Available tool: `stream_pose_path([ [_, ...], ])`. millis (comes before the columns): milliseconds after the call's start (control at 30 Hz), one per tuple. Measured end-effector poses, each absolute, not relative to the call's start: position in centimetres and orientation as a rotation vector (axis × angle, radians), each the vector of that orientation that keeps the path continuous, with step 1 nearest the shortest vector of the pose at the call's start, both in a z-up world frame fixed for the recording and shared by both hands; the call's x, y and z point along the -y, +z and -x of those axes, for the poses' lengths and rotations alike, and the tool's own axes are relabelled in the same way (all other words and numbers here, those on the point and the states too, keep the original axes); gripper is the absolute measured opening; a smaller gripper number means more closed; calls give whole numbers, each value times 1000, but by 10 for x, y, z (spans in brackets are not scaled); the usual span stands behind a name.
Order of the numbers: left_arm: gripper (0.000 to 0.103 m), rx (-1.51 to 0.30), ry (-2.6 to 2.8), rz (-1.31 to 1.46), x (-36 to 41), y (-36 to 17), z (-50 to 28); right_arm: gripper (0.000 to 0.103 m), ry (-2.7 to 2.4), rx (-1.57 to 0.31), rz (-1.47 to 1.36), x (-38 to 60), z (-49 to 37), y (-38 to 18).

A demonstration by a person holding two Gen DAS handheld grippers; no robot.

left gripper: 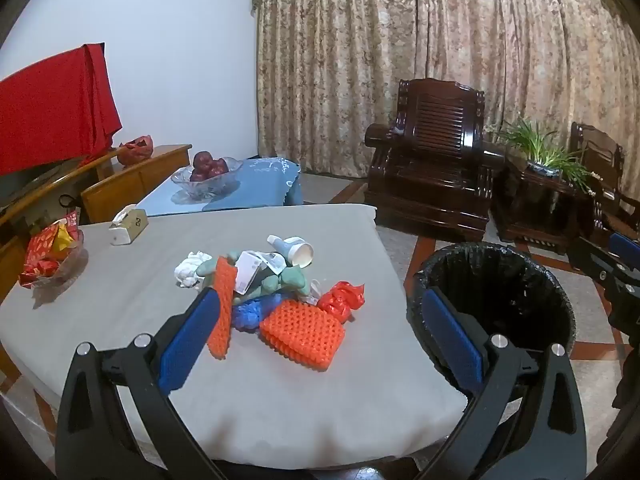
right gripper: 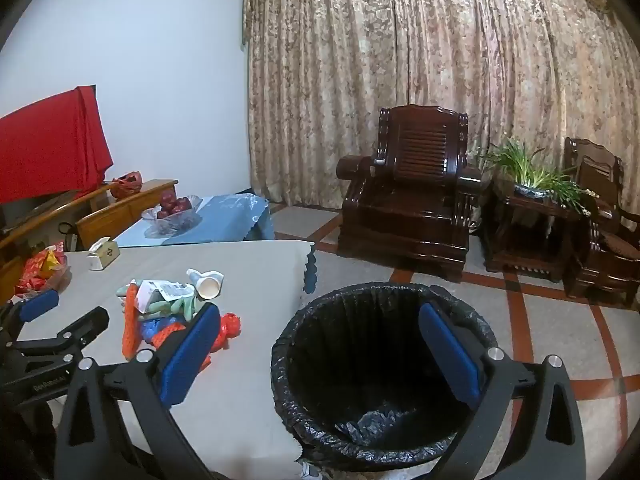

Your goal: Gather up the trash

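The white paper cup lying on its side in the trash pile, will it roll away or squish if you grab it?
The paper cup is round and lies tipped over, so a nudge would probably roll it. It looks thin and empty, so likely light and easy to crush. It leans on other trash, which may hold it a little.

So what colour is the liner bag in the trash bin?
Black. The liner bag shows best in the right wrist view, which looks down into the bin.

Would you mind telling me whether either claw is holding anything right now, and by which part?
Nothing is held. The left claw and right claw are both open and empty.
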State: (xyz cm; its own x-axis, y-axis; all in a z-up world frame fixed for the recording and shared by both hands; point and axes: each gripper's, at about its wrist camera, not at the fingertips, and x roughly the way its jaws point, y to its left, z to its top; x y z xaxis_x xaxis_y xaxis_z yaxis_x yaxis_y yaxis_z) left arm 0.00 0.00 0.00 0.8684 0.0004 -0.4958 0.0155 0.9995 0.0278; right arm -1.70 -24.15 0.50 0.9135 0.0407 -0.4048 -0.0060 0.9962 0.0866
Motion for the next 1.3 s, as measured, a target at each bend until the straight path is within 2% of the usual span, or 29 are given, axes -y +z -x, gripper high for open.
stream_pose_path([
  [1300, 98, -507, -8, -31, 0, 0, 1, 97, 21, -421, -89, 240, 15, 3],
])
